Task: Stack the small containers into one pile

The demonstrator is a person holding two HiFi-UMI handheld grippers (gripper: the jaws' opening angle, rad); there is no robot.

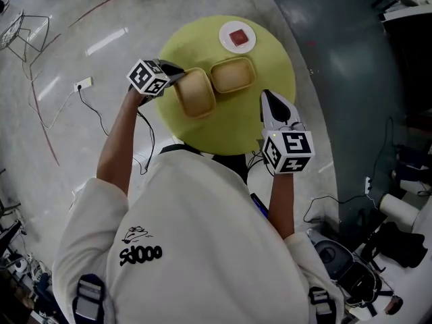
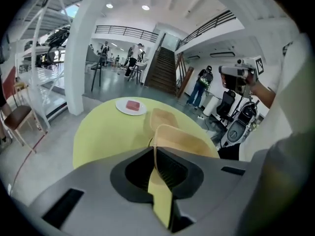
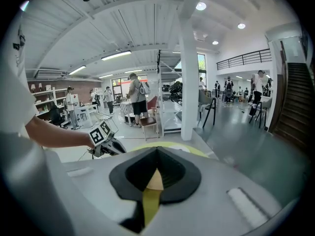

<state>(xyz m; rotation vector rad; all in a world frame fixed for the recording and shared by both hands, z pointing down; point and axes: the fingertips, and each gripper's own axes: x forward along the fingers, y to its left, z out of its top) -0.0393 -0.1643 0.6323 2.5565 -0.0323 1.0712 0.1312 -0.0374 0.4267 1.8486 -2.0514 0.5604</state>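
Note:
Two tan shallow containers lie side by side on the round yellow-green table. The nearer container has its left rim pinched between the jaws of my left gripper. In the left gripper view that thin rim runs straight through the closed jaws of the left gripper, with the container spreading beyond them. The second container sits just to its right, touching or nearly so, and shows further off as the second container. My right gripper hovers shut and empty over the table's right side, apart from both.
A white plate with a red block stands at the table's far edge. A cable and power strip lie on the floor to the left. A grey wall rises close on the right, with gear on the floor beyond.

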